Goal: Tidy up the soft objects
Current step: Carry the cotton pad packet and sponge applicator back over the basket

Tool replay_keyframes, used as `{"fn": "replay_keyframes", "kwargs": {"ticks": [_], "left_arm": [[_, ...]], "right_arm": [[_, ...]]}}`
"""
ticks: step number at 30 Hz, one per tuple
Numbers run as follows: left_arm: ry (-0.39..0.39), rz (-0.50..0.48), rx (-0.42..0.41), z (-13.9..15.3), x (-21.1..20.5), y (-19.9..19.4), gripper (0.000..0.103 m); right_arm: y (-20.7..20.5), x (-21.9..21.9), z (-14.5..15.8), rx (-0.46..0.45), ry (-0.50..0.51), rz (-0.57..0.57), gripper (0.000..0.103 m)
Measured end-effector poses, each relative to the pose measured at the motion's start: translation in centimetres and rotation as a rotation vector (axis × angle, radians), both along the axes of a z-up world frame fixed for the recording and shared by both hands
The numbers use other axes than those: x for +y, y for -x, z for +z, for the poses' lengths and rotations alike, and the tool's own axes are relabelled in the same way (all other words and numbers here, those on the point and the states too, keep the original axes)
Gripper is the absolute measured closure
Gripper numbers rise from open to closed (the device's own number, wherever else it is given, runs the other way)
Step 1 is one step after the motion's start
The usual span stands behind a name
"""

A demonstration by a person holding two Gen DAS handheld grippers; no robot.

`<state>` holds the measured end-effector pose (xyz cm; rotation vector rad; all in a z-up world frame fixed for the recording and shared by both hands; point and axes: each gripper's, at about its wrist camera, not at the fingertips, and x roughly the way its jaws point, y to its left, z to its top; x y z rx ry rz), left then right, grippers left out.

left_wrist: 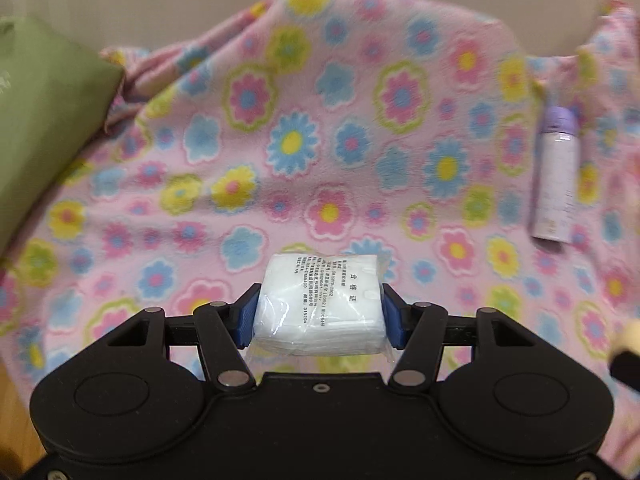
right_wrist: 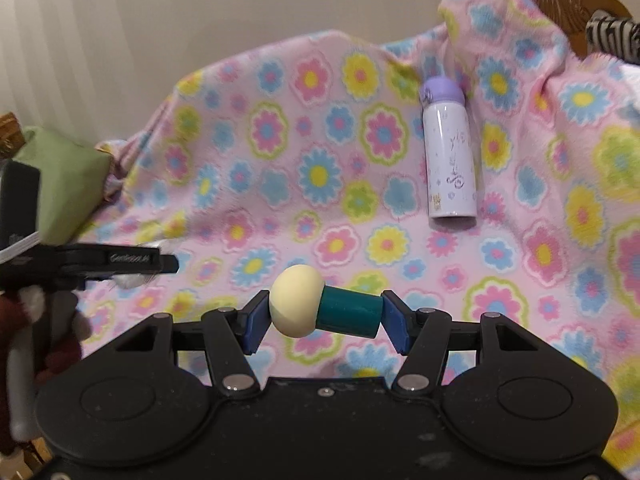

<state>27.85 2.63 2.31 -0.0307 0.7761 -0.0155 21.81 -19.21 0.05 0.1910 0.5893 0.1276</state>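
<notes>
Right wrist view: fingers (right_wrist: 256, 322) clamp toy mushroom (right_wrist: 324, 307) sideways, cream cap pointing left.

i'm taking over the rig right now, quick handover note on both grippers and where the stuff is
Left gripper: shut on a white plastic-wrapped packet, held above the floral blanket.
Right gripper: shut on a mushroom-shaped toy, cream cap toward one pad, teal stem toward the other, also off the blanket.
On the blanket: a purple-capped bottle lying on its side. A green cushion sits at the blanket's left edge.
Done: both soft items picked up.
Left: place both; no destination is visible.
</notes>
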Motion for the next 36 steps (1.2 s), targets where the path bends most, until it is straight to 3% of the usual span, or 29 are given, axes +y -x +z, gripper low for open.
{"fn": "replay_keyframes", "kwargs": {"ticks": [10, 21, 36], "left_arm": [[-0.044, -0.097, -0.067, 3.5, -2.8, 10.1, 0.046], [-0.034, -0.099, -0.053, 2.3, -4.7, 17.0, 0.046], [0.011, -0.089, -0.062, 1.4, -5.0, 23.5, 0.046]], "right_arm": [[7.5, -0.4, 1.3, -0.070, -0.003, 0.019, 0.045], [14.8, -0.7, -0.3, -0.074, -0.043, 0.023, 0.045], [21.2, -0.8, -0.6, -0.102, -0.088, 0.025, 0.044]]}}
